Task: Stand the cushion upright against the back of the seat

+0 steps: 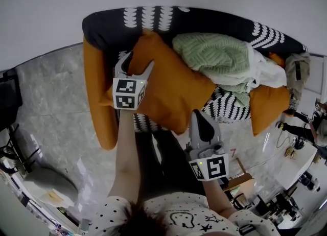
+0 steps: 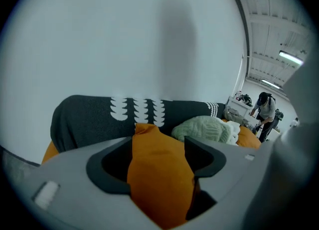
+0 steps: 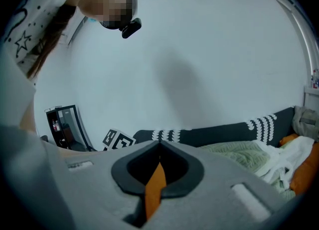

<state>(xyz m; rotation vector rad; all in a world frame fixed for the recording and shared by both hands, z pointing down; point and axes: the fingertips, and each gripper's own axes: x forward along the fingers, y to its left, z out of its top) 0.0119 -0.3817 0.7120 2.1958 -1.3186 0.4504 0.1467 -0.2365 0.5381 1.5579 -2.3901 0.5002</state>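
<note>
An orange cushion (image 1: 168, 92) lies tilted across the sofa seat, its upper corner reaching the black patterned backrest (image 1: 153, 23). My left gripper (image 1: 138, 61) is at the cushion's upper left edge. In the left gripper view the cushion (image 2: 159, 174) sits between wide jaws, with a dark gap beside it, so this gripper (image 2: 158, 144) is open. My right gripper (image 1: 202, 113) is at the cushion's lower right corner. In the right gripper view its jaws (image 3: 159, 147) are pinched on a thin orange fold of the cushion (image 3: 155, 186).
A green knitted blanket (image 1: 214, 53) and white cloth (image 1: 265, 71) are heaped on the seat's right half, next to a second orange cushion (image 1: 268, 104). An orange armrest (image 1: 97, 97) bounds the left side. A person (image 2: 266, 109) stands by benches far off.
</note>
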